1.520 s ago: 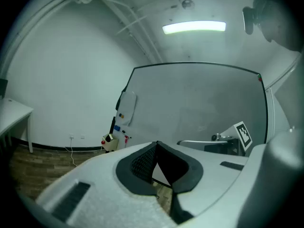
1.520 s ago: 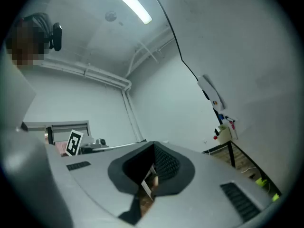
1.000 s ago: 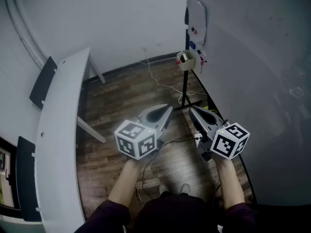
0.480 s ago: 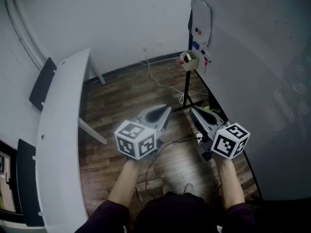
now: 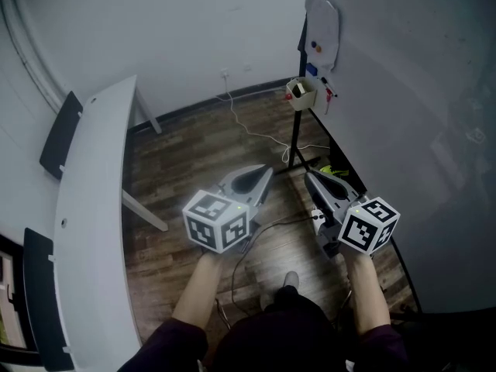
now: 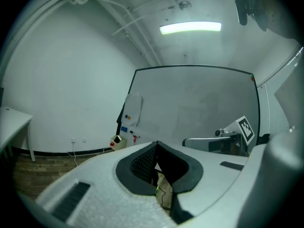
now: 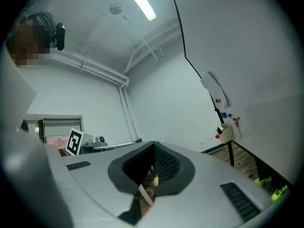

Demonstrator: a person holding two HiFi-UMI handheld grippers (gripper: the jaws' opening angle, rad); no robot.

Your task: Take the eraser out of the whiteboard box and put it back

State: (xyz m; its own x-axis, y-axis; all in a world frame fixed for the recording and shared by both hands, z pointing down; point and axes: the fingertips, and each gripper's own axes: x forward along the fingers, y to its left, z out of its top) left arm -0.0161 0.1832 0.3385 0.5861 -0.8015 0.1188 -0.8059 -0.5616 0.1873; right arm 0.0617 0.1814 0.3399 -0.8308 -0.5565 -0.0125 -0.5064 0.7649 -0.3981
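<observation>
A small beige whiteboard box (image 5: 301,93) hangs at the lower edge of the big whiteboard (image 5: 403,91) on the right, with a dark eraser (image 5: 297,89) showing in its top. The same box (image 6: 116,141) shows far off in the left gripper view, and it is the box (image 7: 226,133) in the right gripper view. My left gripper (image 5: 269,170) and right gripper (image 5: 308,175) are held side by side over the wooden floor, well short of the box. Both are shut, with nothing between their fingers.
A long white desk (image 5: 85,208) with dark chairs (image 5: 58,134) runs along the left. A white cable (image 5: 256,134) lies across the floor towards the wall socket. The whiteboard's black stand post (image 5: 294,142) rises just ahead of the right gripper. Coloured magnets and markers (image 5: 314,68) sit above the box.
The person has stepped a little towards the whiteboard and both grippers have come along. The jaws have stayed shut.
</observation>
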